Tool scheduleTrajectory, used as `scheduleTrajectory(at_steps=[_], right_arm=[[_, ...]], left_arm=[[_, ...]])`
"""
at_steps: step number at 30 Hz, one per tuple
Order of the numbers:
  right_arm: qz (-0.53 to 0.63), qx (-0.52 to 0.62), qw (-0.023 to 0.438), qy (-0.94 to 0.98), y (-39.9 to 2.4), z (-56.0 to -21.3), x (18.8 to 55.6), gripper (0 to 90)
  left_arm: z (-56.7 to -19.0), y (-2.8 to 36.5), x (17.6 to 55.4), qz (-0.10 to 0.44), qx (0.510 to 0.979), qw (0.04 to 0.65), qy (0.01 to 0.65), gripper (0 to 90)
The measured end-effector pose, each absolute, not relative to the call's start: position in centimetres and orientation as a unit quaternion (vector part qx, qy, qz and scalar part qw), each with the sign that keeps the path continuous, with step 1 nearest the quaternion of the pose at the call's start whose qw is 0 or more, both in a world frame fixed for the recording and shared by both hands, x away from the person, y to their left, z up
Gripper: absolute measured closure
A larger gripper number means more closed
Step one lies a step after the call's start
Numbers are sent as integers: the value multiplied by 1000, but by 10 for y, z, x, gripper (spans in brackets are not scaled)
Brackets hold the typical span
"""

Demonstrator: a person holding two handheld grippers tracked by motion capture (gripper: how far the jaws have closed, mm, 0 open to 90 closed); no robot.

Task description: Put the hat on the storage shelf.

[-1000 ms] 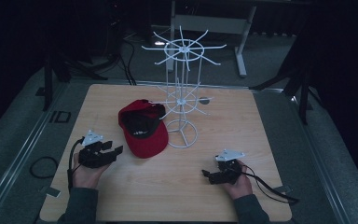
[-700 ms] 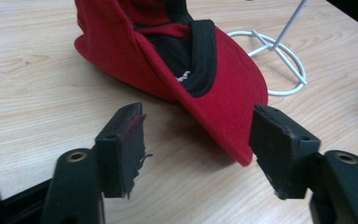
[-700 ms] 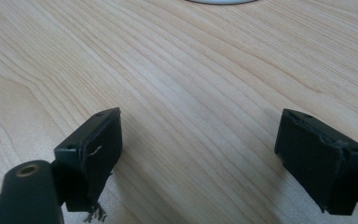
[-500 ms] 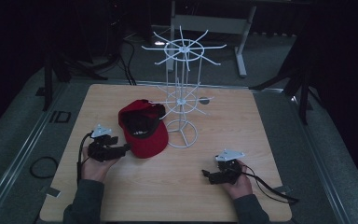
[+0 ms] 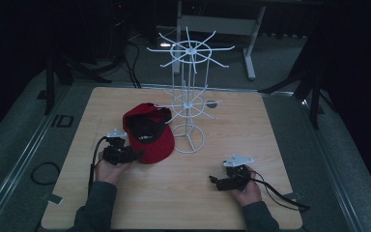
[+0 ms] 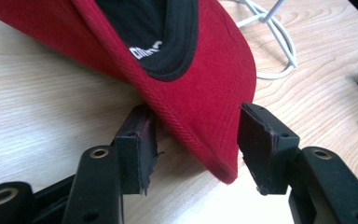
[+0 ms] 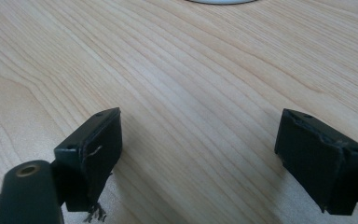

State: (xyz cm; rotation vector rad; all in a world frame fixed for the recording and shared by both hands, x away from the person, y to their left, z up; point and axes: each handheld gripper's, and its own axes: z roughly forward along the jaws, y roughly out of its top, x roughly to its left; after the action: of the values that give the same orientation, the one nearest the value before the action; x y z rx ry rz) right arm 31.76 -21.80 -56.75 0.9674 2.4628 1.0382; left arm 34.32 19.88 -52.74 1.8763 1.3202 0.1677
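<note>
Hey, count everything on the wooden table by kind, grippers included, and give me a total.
Red cap: 1
White wire display rack: 1
Handheld grippers: 2, the left gripper and the right gripper
Total: 4

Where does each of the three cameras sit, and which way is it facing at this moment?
High view: above the person's side, looking forward and down on the table; both forearms, the left gripper and right gripper show.
Left gripper view: on the left gripper, looking along its jaws at the red cap; the brim lies between the open jaws, which have just been closing.
Right gripper view: on the right gripper, looking low across bare wood between open jaws.
Shared: cap and white wire rack appear in the high and left gripper views.
</note>
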Motion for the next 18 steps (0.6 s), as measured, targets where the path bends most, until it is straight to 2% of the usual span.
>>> scheduleTrajectory(at_steps=[7, 18], right_arm=[[361, 337, 149, 857, -218, -568, 318, 147], [361, 337, 149, 857, -218, -568, 318, 147]], left_arm=[[-536, 193, 353, 50, 740, 401, 537, 517], [-544, 180, 366, 56, 763, 371, 526, 563]])
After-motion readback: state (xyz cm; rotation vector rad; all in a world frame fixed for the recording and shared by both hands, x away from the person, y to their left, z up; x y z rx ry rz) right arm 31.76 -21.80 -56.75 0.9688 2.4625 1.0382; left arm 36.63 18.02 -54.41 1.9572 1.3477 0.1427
